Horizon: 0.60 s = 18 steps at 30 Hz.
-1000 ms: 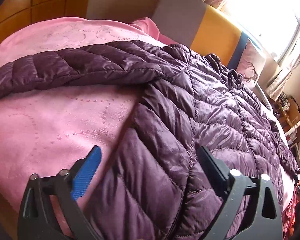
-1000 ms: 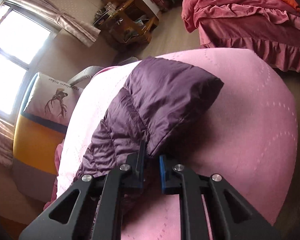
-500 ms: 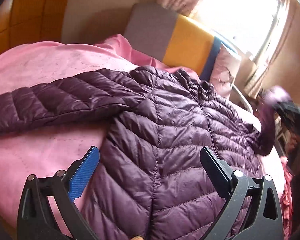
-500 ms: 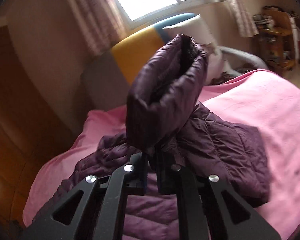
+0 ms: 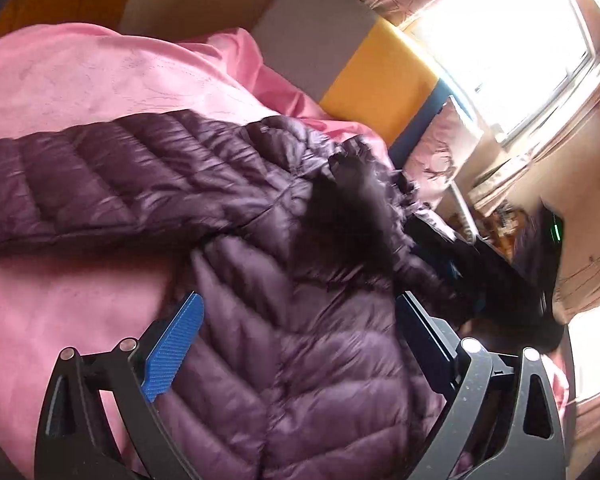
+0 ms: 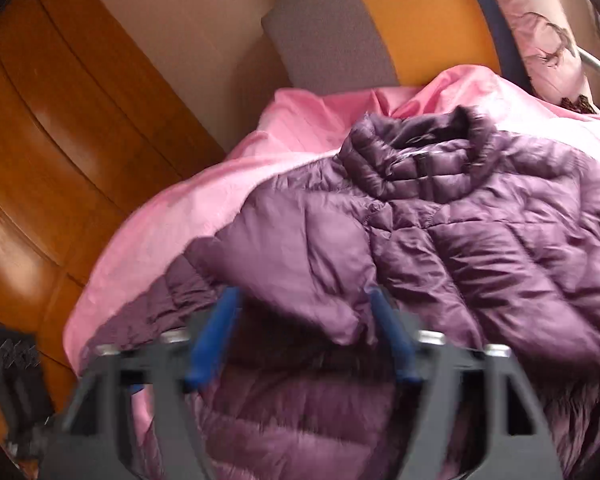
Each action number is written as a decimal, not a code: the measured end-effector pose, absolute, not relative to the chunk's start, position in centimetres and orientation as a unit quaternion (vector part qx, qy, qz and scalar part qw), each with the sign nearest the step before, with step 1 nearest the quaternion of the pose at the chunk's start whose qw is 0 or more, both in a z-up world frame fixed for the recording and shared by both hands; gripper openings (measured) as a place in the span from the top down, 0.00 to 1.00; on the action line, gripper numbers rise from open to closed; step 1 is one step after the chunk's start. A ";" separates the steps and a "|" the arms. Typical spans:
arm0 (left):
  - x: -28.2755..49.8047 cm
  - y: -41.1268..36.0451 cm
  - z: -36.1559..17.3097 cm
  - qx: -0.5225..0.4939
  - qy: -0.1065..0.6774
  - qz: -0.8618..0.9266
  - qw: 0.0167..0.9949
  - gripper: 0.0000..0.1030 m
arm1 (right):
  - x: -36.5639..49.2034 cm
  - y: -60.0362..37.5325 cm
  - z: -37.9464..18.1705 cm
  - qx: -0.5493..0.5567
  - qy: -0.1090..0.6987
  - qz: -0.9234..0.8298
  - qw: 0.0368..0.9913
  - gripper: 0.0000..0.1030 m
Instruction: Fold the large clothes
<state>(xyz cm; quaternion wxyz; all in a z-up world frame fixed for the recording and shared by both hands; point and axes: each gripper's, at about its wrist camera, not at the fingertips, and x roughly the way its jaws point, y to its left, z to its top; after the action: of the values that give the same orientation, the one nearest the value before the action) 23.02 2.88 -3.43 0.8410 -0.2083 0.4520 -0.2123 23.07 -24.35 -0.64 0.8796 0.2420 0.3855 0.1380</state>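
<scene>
A purple quilted down jacket (image 5: 300, 344) lies front up on a pink bedspread (image 5: 60, 280). Its left sleeve (image 5: 100, 184) stretches out flat to the left. Its other sleeve (image 6: 296, 264) lies folded across the chest below the collar (image 6: 424, 148). My left gripper (image 5: 300, 312) is open and empty, just above the jacket's lower body. My right gripper (image 6: 304, 300) is open, its blurred blue-padded fingers on either side of the folded sleeve's cuff, not holding it. In the left wrist view the right gripper shows as a dark blur (image 5: 500, 276) over the jacket's right side.
A grey, yellow and blue headboard cushion (image 5: 356, 56) stands behind the bed. A pillow with a deer print (image 6: 540, 32) leans at the right. A wooden wardrobe (image 6: 40, 160) stands at the left. A bright window (image 5: 508, 40) is at the back right.
My right gripper carried the right sleeve up and over onto the jacket's chest, then opened and let it go. My left gripper stayed open above the jacket's lower part.
</scene>
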 end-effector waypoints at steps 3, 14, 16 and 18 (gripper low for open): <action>25.1 1.6 -3.7 -0.227 0.456 -0.229 0.830 0.07 | 20.2 -26.8 -1.0 0.286 0.381 0.150 0.867 0.23; 33.1 -7.6 -7.2 -0.162 0.517 -0.226 0.809 0.39 | 12.2 -40.6 -6.4 0.500 0.321 0.047 0.803 0.06; 33.7 -8.4 -7.3 -0.153 0.517 -0.224 0.812 0.68 | 13.0 -41.9 -6.9 0.518 0.310 0.033 0.796 0.05; 34.0 -8.4 -6.9 -0.147 0.513 -0.224 0.815 0.88 | 13.8 -42.7 -7.1 0.530 0.298 0.023 0.793 0.05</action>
<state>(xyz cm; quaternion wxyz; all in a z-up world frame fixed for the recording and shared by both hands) 33.99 -8.45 -6.89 0.8152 -0.1466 0.5134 -0.2244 13.79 -42.74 -7.07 0.7935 0.5299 0.2984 0.0234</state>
